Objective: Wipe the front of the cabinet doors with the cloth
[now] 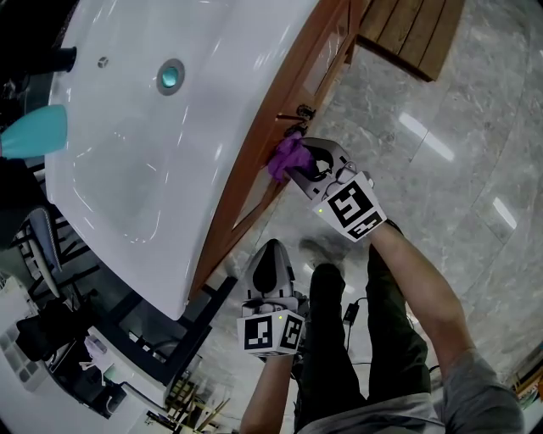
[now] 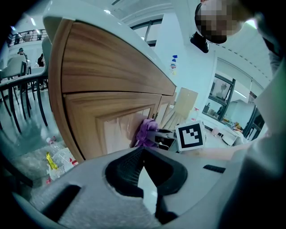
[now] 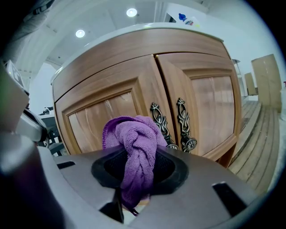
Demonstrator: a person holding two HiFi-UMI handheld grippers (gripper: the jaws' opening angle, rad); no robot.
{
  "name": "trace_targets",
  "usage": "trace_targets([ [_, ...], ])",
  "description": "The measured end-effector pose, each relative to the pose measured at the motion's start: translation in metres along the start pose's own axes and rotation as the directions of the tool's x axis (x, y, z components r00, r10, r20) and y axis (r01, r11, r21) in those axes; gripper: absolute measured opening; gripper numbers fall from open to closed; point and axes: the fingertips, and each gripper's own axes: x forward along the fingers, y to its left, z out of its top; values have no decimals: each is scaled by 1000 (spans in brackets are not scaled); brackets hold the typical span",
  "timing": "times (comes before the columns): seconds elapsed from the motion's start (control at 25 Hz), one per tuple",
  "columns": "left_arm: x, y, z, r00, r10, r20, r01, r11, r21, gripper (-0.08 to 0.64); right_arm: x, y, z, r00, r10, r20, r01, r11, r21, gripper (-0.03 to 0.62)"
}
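Under the white basin (image 1: 144, 127), the wooden cabinet doors (image 3: 111, 85) are standing closed. The right gripper (image 1: 299, 163) is pinching the bunched purple cloth (image 3: 134, 143) and holding it against a door front, near the ornate handles (image 3: 160, 120). The left gripper (image 1: 271, 258) is hanging back from the cabinet, jaws pressed together on nothing.

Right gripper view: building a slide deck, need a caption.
Right gripper clamps a twisted purple terry cloth in front of brown wooden cabinet doors with ornate metal handles.

Bright ceiling lights (image 3: 131, 12) glare off floor (image 1: 424, 136); fisheye edges darken.
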Motion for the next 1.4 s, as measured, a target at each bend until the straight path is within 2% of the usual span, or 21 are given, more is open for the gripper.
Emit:
trace_targets([
  [0.32,-8,3,-1,1000,7,15,-7,1000,-2,8,-5,-6,0,1000,-31,4,31,999,39,121],
  [0.6,-18,-3,-11,1000,-7,24,7,1000,-3,8,-23,0,3,999,-44,27,43,999,14,121],
  [1.4,-73,3,-45,999,-32,12,32,999,-1,8,-73,68,-17,998,-47,38,48,999,-11,121],
])
